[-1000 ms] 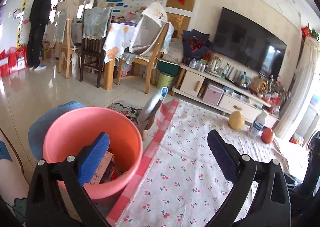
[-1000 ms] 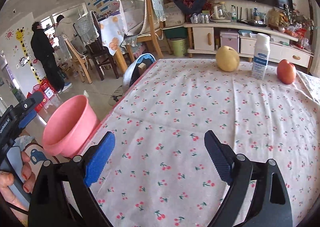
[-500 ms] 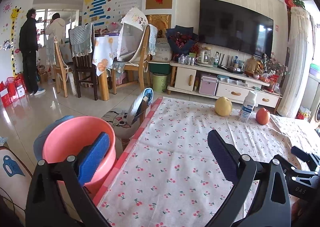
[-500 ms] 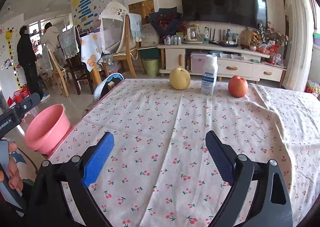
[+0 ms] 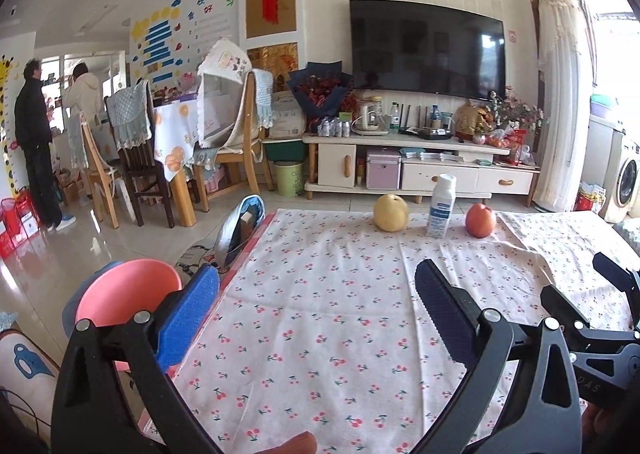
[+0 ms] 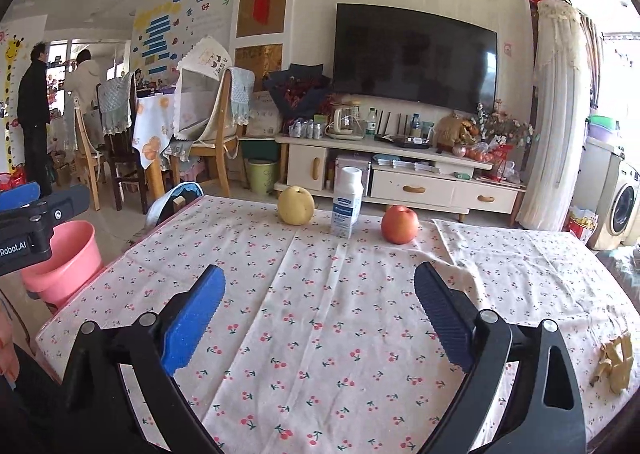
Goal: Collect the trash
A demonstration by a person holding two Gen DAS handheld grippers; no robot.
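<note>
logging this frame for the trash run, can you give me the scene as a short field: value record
surface: table with cherry-print cloth
left gripper: open, empty, over the cloth
right gripper: open, empty, over the cloth
trash candidate: crumpled yellowish scrap on the cloth at the right edge of the right wrist view
bin: pink bucket beside the table's left edge
far row, left to right: yellow pear, white bottle upright, red apple
</note>
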